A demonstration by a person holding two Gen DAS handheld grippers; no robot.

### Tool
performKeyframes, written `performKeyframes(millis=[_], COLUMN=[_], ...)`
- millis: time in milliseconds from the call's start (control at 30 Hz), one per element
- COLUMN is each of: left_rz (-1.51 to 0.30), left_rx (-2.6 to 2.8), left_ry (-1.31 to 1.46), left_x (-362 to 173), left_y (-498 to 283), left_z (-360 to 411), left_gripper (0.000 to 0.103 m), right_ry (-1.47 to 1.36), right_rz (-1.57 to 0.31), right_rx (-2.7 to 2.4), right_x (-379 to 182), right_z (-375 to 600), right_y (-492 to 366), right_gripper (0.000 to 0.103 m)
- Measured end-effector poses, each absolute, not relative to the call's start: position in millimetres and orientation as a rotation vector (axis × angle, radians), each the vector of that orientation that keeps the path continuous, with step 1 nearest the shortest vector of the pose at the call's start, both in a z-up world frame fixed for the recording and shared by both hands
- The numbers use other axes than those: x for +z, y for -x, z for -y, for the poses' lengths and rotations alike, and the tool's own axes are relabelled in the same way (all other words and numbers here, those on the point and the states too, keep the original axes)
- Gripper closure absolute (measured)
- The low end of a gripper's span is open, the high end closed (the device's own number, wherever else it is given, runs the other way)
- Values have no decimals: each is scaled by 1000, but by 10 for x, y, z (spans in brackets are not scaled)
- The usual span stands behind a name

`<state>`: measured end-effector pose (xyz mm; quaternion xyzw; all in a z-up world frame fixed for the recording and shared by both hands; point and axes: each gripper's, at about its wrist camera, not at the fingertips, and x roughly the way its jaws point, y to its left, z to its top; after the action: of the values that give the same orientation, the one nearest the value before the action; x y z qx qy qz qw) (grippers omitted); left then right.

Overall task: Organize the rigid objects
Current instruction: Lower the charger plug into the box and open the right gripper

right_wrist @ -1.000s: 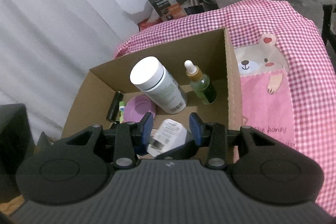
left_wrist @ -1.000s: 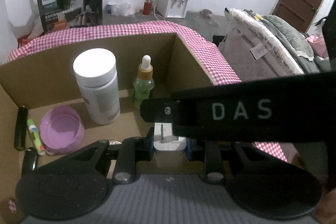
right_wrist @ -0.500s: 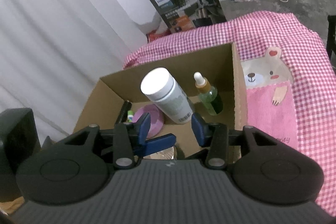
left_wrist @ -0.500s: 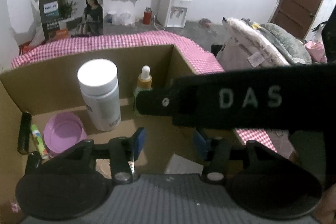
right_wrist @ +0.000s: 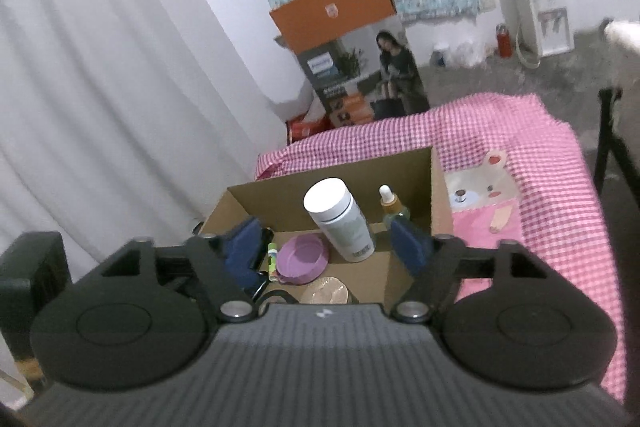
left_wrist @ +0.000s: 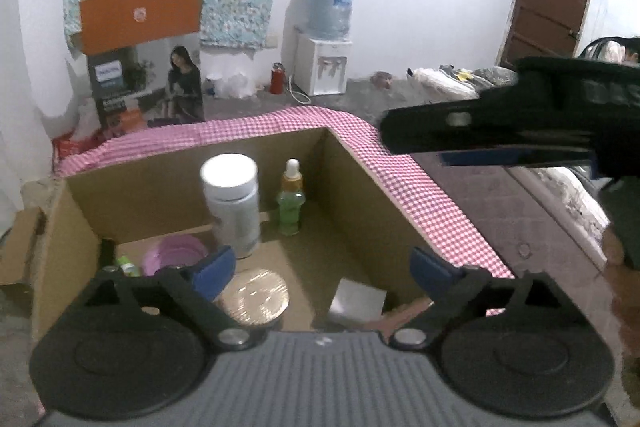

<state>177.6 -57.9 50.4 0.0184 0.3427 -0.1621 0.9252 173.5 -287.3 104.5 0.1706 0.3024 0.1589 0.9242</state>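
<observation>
With both jaws just swung apart, left gripper (left_wrist: 322, 269) and right gripper (right_wrist: 326, 247) empty above cardboard box (left_wrist: 360, 187), white adapter (left_wrist: 357, 303) dropped inside, likely freed for another item.

Two wrist cameras, both looking down into one cardboard box (left_wrist: 360, 183)

My left wrist view sat close over the box's near edge, facing the far wall and the water dispenser (left_wrist: 322, 67). My right wrist view looked from higher and farther back, angled toward the white curtain (right_wrist: 100, 67). Both shared the box interior, its white bottle (right_wrist: 340, 223) and the pink checked cloth (right_wrist: 552, 195).
</observation>
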Motion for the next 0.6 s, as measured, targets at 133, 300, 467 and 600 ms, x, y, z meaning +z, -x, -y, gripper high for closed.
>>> performKeyframes(millis=[133, 300, 467, 600], left_rz=[-658, -648, -664, -652], left_rx=[-269, -199, -123, -58], left_ry=[-38, -56, -60, -72], left_x=[613, 689, 740, 799], left_y=[-1564, -1368, -1208, -1113], left_z=[404, 258, 172, 149], left_gripper=[0, 0, 0, 0], right_ry=[-340, -318, -297, -234], right_rz=[-552, -488, -460, -445], right_rx=[280, 193, 116, 53], right_x=[1094, 1082, 1049, 1062], right_z=[2843, 2731, 2541, 2372], right_y=[-1355, -932, -676, -566], right_gripper=[1, 1, 1, 1])
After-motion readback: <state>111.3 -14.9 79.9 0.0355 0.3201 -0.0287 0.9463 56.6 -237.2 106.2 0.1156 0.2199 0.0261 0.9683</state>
